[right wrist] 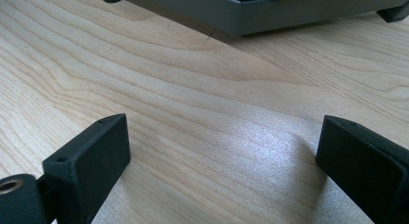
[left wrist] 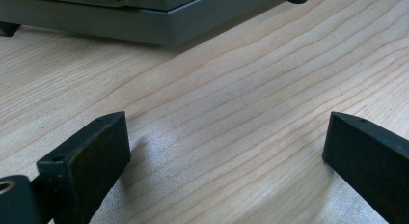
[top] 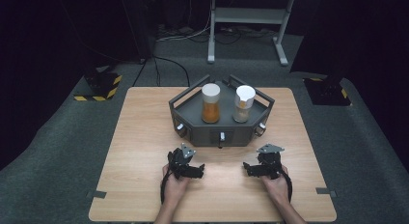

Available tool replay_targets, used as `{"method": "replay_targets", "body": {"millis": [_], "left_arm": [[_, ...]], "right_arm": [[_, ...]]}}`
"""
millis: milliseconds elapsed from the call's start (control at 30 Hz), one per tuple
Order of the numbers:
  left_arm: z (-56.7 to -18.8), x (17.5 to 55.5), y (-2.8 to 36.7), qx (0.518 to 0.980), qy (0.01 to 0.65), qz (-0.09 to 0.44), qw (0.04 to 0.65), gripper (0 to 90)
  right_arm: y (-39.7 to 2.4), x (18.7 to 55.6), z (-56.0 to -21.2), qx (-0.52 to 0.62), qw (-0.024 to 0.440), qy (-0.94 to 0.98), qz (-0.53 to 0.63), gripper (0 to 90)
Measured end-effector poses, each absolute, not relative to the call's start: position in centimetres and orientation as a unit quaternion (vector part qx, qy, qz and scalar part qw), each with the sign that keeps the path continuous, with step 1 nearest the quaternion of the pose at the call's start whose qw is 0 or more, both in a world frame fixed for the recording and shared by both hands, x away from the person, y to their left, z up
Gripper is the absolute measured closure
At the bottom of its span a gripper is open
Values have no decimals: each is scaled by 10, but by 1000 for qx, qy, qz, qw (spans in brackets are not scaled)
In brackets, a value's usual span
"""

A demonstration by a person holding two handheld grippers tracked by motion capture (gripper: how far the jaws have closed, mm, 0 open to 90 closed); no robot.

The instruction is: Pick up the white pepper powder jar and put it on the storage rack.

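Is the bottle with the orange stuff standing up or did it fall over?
Standing up. The orange bottle sits upright in the grey tray, white cap on top.

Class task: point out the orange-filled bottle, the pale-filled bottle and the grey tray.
Orange-filled bottle point(top: 211, 109), high view, on its orange body.
Pale-filled bottle point(top: 241, 111), high view, on its lower body.
Grey tray point(top: 207, 135), high view, on its front wall.

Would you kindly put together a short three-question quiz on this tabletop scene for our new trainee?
1. True or false: the left gripper is shut on a bottle.
2. Which bottle in the grey tray holds the orange contents: A, the left bottle, or B, the right bottle?
3. What lies between the jaws of the right gripper?

Key
1. False: its jaws stand wide apart over the wooden table.
2. A.
3. Nothing but bare table; the jaws are open.
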State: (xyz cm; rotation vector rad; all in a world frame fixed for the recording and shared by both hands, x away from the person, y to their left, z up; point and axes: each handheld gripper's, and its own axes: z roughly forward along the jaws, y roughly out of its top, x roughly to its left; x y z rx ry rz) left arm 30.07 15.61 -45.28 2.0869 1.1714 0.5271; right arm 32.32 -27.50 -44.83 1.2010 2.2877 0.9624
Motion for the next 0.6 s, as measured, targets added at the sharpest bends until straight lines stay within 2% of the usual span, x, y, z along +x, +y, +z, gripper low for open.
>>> {"method": "replay_targets", "body": {"millis": [600], "left_arm": [[-453,301,156,801,450,202,339,27]], "right_arm": [[-277,321,-452,427,195,811,349,34]]}}
